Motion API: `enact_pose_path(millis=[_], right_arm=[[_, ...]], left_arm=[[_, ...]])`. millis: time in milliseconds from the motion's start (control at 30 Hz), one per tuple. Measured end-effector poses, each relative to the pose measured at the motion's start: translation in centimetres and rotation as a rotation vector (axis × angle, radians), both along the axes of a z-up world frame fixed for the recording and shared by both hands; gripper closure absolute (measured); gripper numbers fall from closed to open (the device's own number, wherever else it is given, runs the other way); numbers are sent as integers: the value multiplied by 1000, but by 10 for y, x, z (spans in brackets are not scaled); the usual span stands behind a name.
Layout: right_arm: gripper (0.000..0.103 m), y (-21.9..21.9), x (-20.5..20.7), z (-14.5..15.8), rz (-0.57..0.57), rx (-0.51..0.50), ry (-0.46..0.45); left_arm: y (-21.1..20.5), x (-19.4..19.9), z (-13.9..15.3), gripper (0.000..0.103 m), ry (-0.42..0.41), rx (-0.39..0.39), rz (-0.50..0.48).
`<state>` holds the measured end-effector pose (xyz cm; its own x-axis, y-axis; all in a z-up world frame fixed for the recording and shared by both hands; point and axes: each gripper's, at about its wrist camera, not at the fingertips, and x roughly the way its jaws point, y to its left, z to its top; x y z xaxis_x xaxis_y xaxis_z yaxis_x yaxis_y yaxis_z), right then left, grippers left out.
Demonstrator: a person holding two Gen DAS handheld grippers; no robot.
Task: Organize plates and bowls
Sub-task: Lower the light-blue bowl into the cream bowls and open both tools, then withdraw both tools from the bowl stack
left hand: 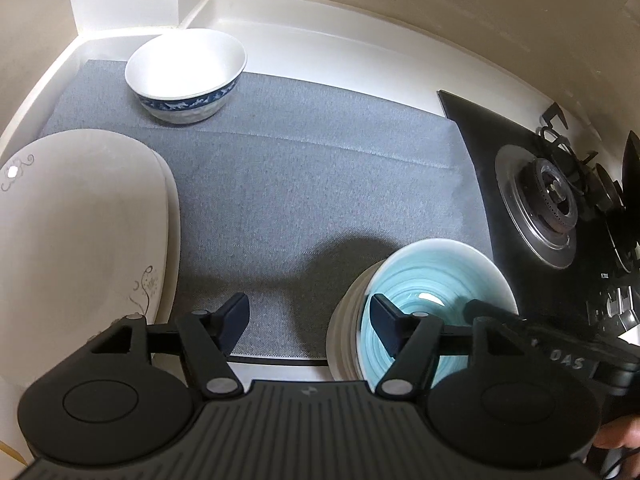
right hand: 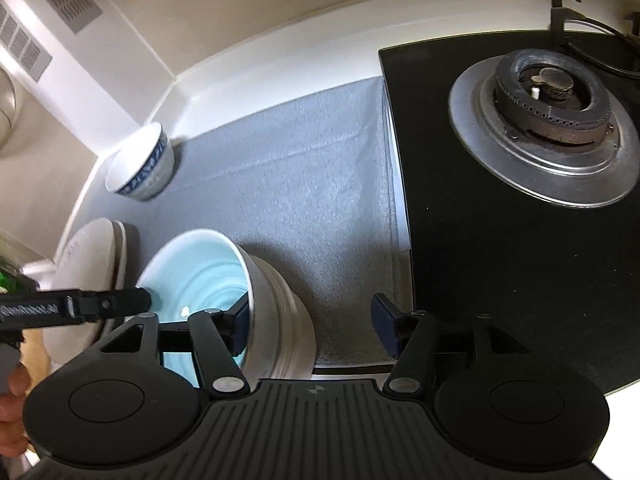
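Left claw [left hand: 306,326]: wide, empty | right claw [right hand: 312,330]: wide, straddling teal bowl [right hand: 200,268] wall

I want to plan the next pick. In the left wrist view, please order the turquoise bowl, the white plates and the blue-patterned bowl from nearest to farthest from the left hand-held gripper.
From the left hand-held gripper:
1. Turquoise bowl, at its right finger.
2. White plates, stacked at the left, a little apart.
3. Blue-patterned bowl, far back by the wall corner.
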<state>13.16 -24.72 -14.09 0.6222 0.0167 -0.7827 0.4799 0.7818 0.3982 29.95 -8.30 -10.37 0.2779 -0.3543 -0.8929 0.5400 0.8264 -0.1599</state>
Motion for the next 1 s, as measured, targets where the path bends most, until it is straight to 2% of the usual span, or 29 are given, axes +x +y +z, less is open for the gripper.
enact_pose_path(millis=[67, 167, 267, 333, 433, 467, 533, 800, 1000], right_arm=[[39, 5, 3, -4, 14, -23, 10], [30, 17, 9, -10, 49, -80, 28], [27, 28, 14, -12, 92, -144, 22], [25, 31, 17, -14, 106, -145, 13], [23, 32, 21, -19, 102, -111, 4], [24, 31, 21, -18, 57, -181, -16], [26, 31, 20, -14, 45, -177, -1], [25, 24, 1, 40, 38, -200, -88], [23, 25, 20, 85, 58, -241, -198]], left_arm=[[0, 1, -1, 31, 5, 0, -1], [1, 1, -2, 31, 5, 1, 2], [2, 1, -2, 31, 10, 1, 6], [2, 1, -2, 31, 11, 0, 7], [3, 1, -1, 31, 9, -9, 11], [4, 1, 0, 31, 8, -13, 11], [6, 2, 3, 29, 3, -22, 13], [14, 8, 27, 16, -40, -85, 26], [20, 26, 47, 9, -66, -131, 71]])
